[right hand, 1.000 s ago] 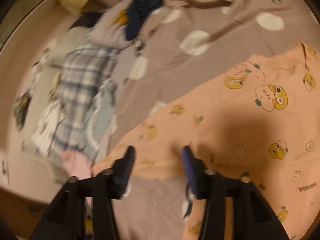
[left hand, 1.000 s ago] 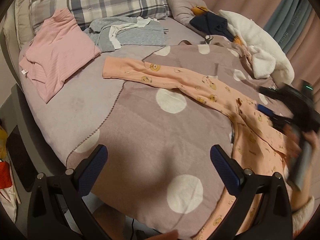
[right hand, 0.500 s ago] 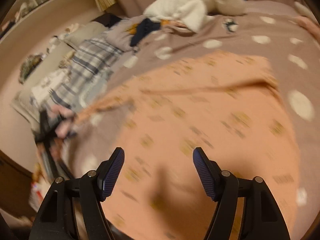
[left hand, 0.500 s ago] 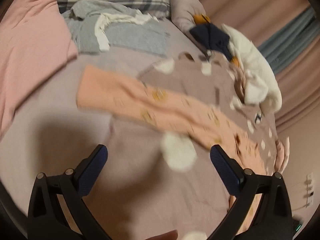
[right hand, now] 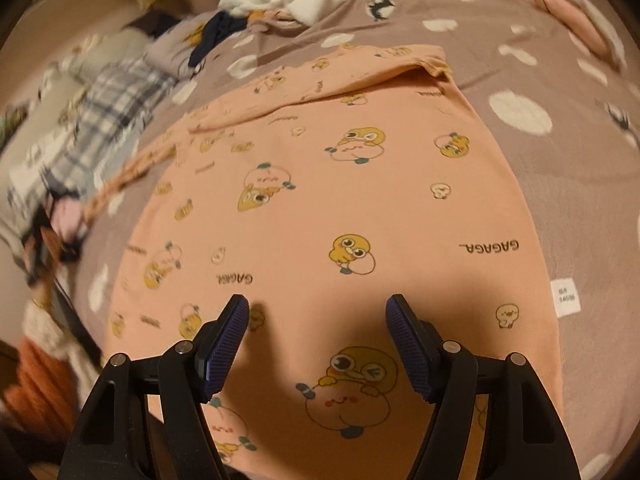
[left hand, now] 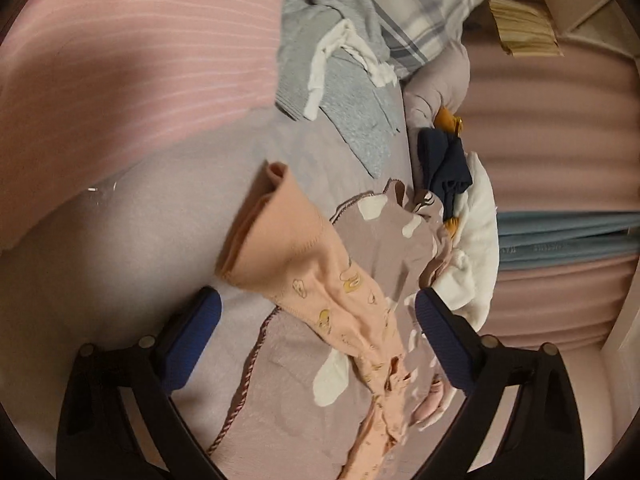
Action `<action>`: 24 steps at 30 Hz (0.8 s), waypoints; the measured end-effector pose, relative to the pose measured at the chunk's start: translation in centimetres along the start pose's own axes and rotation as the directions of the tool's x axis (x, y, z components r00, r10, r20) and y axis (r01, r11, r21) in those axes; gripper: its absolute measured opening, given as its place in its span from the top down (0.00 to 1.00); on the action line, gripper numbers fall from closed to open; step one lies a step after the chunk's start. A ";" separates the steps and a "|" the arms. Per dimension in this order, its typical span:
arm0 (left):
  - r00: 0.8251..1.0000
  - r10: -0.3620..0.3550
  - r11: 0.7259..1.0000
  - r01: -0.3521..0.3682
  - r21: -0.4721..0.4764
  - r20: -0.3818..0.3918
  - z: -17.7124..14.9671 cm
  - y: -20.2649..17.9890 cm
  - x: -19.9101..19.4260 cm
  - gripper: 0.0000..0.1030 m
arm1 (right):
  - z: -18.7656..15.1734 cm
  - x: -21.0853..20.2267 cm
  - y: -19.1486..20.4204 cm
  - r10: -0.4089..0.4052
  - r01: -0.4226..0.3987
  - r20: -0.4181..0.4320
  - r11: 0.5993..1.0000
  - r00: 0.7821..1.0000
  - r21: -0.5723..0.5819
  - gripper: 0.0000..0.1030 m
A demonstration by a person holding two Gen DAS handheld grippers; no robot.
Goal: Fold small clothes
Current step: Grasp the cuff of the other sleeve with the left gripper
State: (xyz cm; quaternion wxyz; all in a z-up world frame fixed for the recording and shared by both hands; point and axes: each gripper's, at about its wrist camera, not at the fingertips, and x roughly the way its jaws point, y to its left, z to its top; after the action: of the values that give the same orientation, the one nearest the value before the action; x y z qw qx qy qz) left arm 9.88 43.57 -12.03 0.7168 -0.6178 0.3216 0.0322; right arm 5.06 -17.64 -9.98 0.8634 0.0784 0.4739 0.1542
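Lying flat across the middle of the right wrist view, the peach printed top (right hand: 360, 208) rests on a mauve spotted blanket (right hand: 568, 184). The right gripper (right hand: 318, 346) hovers over its hem, jaws released, nothing between. In the left wrist view, its sleeve (left hand: 292, 256) passes between the left gripper (left hand: 318, 338)'s spread, empty jaws. A pink garment (left hand: 132, 52) fills the upper left.

Left gripper (left hand: 316, 320), right gripper (right hand: 318, 332) agape

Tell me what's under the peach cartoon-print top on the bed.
The peach cartoon-print top lies on a mauve blanket with white spots. Whatever is beneath the top's middle is covered.
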 end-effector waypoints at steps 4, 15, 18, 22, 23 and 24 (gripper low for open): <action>0.998 0.015 0.996 -0.021 0.090 0.064 -0.3 -1.1 0.1 0.05 | -0.9 0.1 0.6 -0.031 0.032 0.014 0.998 0.999 -0.054 0.31; 0.986 0.077 0.947 -0.118 0.299 0.145 -1.3 -1.9 0.9 0.47 | -1.7 -0.2 -0.6 -0.014 0.015 0.018 0.999 1.000 -0.047 0.28; 0.979 0.101 0.962 -0.142 0.235 0.175 -0.8 -0.7 0.2 0.71 | -1.9 -0.1 -0.3 -0.014 0.016 0.023 0.998 1.000 -0.059 0.21; 0.948 0.207 0.927 -0.269 0.261 0.241 -0.9 -1.4 0.7 0.93 | -2.0 0.2 0.4 -0.043 0.045 0.021 0.993 0.999 -0.105 0.19; 0.942 0.221 0.924 -0.285 0.256 0.254 -0.9 -1.4 0.7 0.94 | -2.0 0.2 0.5 -0.049 0.051 0.021 0.992 0.999 -0.114 0.19; 0.937 0.228 0.922 -0.294 0.250 0.264 -1.0 -1.7 0.6 0.95 | -2.0 0.2 0.5 -0.050 0.052 0.022 0.992 0.999 -0.117 0.19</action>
State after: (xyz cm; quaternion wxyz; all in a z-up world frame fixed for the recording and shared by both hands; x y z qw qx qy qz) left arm 10.68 42.01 -10.87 0.8199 -0.4512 0.3176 0.1525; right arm 3.35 -17.13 -11.06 0.8747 0.0168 0.4575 0.1590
